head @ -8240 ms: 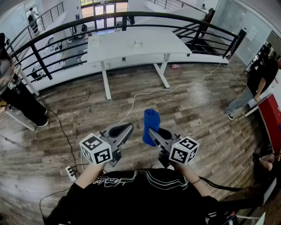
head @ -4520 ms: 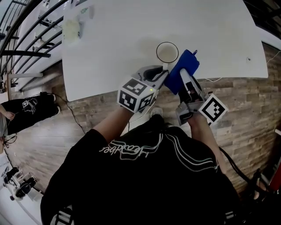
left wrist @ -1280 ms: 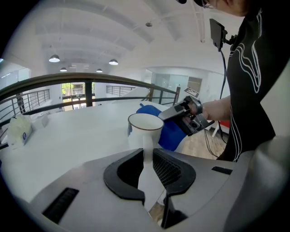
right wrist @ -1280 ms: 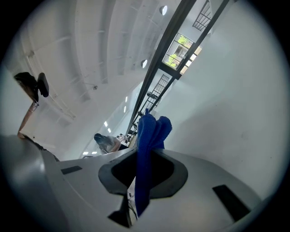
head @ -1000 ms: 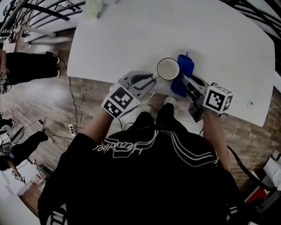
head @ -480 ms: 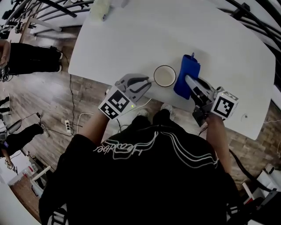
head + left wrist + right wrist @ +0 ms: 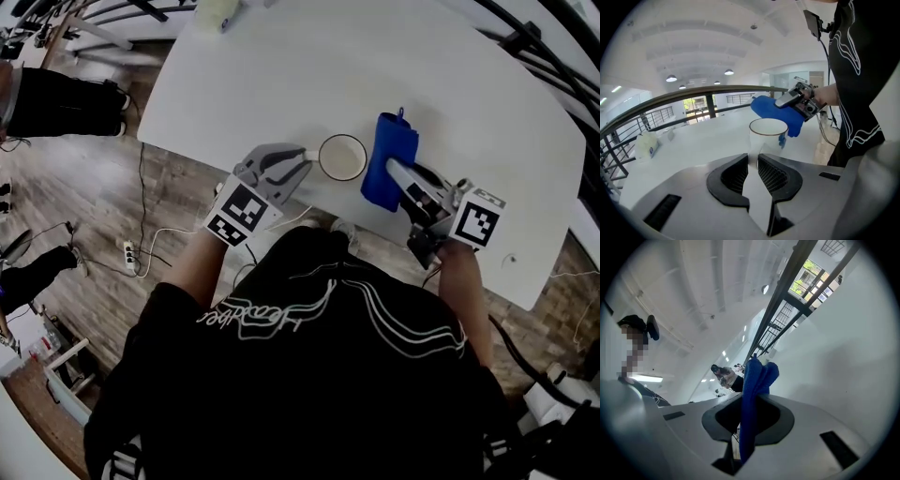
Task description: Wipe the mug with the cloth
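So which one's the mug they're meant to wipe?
Find the big white table. Near its front edge, at the tip of the left tool, is a small white mug, seen from above as a dark-rimmed ring. It is the only round thing there, with the blue cloth just to its right.

The head view looks steeply down from above the person's shoulders, far enough off to take in the near edge of the white surface (image 7: pixel 328 66), the left gripper (image 7: pixel 298 159) with the mug (image 7: pixel 342 157) at its jaw tips, and the right gripper (image 7: pixel 392 169) with the blue cloth (image 7: pixel 389 155) in its jaws. The left gripper view rides close behind its own jaws, low over the surface. It faces along them to the mug just past their tips and the right gripper and cloth beyond, all shared with the head view. The right gripper view, equally close, tips upward past the cloth between its jaws toward the ceiling (image 7: pixel 693 296) and railing (image 7: pixel 787 310), with the surface right of the jaws.
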Motion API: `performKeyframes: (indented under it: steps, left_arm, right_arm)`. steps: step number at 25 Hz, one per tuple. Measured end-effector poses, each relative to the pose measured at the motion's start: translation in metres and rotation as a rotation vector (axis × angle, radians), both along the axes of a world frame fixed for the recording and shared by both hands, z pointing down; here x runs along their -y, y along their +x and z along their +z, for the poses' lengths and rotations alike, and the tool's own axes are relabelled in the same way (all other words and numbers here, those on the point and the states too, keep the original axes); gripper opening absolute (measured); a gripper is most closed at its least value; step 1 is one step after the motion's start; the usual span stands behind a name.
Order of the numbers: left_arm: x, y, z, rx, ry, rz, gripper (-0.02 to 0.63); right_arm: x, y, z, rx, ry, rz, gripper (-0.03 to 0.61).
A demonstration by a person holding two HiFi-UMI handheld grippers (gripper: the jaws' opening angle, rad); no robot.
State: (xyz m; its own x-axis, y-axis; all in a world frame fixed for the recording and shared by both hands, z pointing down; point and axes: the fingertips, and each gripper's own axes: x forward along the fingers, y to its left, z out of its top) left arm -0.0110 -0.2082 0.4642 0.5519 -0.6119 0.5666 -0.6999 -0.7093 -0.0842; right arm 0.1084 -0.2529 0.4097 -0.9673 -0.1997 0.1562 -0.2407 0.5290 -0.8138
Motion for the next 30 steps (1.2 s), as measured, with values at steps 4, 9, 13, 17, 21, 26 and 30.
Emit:
performKeyframes:
  steps: [4, 9, 13, 17, 21, 26, 30]
  left_arm:
    - [0.004, 0.001, -0.003, -0.004, 0.034, -0.007, 0.067]
    - [0.011, 0.004, -0.007, -0.03, 0.056, -0.026, 0.067]
    - [0.008, 0.006, -0.015, -0.051, 0.069, -0.029, 0.067]
    - [0.007, 0.011, -0.021, -0.025, 0.112, -0.05, 0.067]
    - [0.019, 0.002, -0.014, -0.068, 0.11, -0.089, 0.067]
    - [0.024, -0.017, 0.006, -0.042, 0.12, -0.08, 0.067]
    - [0.024, -0.02, 0.01, -0.022, 0.114, -0.067, 0.067]
  right_arm:
    - [-0.002, -0.004, -0.001, 0.003, -0.006, -0.032, 0.048]
    - [-0.001, -0.005, 0.003, 0.025, -0.035, -0.035, 0.048]
    - [-0.003, -0.01, -0.001, 0.031, -0.032, -0.049, 0.048]
    - [-0.003, -0.004, 0.002, 0.034, -0.064, -0.05, 0.048]
    - [0.01, -0.016, 0.029, -0.019, -0.098, -0.051, 0.048]
    - [0.013, -0.04, 0.069, -0.106, -0.114, -0.068, 0.048]
    - [0.016, -0.037, 0.064, -0.106, -0.109, -0.06, 0.048]
